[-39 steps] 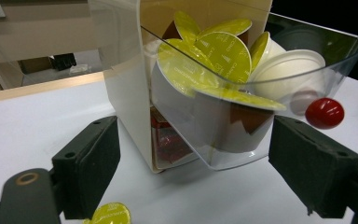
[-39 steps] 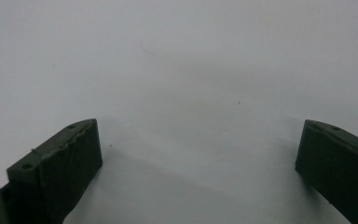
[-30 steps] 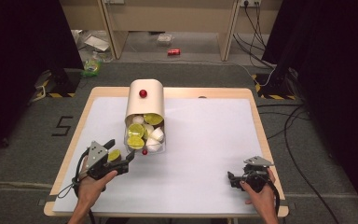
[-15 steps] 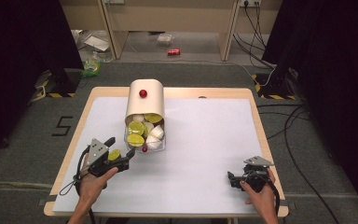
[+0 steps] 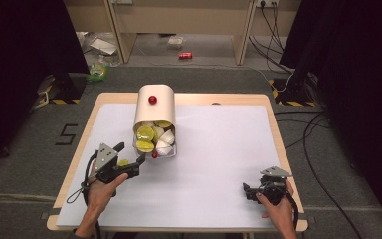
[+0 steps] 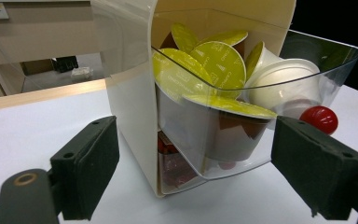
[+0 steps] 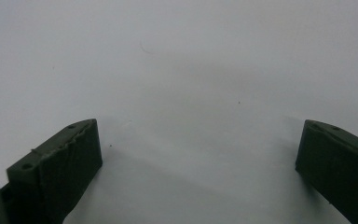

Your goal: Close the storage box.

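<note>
Currently the left gripper (image 5: 132, 164) sits near the front-left of the white table (image 5: 219, 149), jaws spread wide and gripping nothing, aimed at the open end of the capsule dispenser (image 5: 154, 107). That dispenser is a cream, round-topped housing lying mid-left on the table, with a red knob (image 5: 152, 99) on its upper face and a clear plastic drawer (image 6: 307, 51) sticking out of its near end. From the left gripper view the drawer sits between the two black jaws but farther off; neither pad touches it. The drawer is packed with coffee capsules (image 6: 219, 63): several with yellow-green foil lids, tilted and overlapping, a brown-bodied one at the bottom front, and at least one white one (image 6: 284, 81) on the right. A second red knob (image 6: 321, 119) shows at the drawer's lower right edge, just beside the white capsule through the clear wall. A yellow-green piece (image 5: 123, 162) shows in the high view right next to the left gripper, probably a loose capsule on the table, but it's too small to be sure. The right gripper (image 5: 248, 191) rests near the front-right edge, well apart from the dispenser, held in the person's right hand (image 5: 276, 206). Its own view shows both jaws wide apart over bare white tabletop, nothing between them.
</note>
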Tool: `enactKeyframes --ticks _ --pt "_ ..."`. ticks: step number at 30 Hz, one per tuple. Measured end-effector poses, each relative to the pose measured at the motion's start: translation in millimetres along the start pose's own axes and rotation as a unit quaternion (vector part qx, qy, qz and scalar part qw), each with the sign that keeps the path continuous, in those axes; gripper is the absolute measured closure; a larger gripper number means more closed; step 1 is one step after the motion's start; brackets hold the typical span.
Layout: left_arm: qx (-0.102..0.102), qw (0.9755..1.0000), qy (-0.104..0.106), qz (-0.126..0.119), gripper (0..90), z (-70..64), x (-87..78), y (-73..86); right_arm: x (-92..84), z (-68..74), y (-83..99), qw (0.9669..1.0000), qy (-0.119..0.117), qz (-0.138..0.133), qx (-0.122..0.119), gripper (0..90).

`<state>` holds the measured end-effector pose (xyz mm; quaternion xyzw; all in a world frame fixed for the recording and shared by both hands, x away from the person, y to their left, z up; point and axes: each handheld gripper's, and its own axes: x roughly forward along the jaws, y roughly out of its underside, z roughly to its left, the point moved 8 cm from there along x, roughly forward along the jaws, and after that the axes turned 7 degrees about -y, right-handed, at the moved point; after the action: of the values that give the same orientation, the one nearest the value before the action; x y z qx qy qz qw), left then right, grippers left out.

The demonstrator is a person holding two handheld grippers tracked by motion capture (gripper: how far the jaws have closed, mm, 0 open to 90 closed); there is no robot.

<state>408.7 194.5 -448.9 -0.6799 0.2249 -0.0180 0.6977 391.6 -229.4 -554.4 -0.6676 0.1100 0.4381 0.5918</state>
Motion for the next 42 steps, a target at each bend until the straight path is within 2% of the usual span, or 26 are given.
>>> enactKeyframes --ticks 17,27,34,42 --pt "-0.011 0.9998 -0.015 -0.004 15.0 6.9 11.9 -6.5 0.0 0.0 0.0 1.0000 0.000 0.000 0.000 0.6" --pt "0.000 0.9995 -0.031 -0.002 15.5 8.7 19.8 -10.1 0.1 0.0 0.0 1.0000 0.000 0.000 0.000 0.6" --pt "0.003 0.9996 -0.029 0.001 15.4 6.9 25.2 -11.6 0.0 0.0 0.0 1.0000 0.000 0.000 0.000 0.5" --pt "-0.003 0.9997 -0.024 0.000 15.3 8.4 27.2 -11.4 0.1 0.0 0.0 1.0000 0.000 -0.001 0.000 0.6"
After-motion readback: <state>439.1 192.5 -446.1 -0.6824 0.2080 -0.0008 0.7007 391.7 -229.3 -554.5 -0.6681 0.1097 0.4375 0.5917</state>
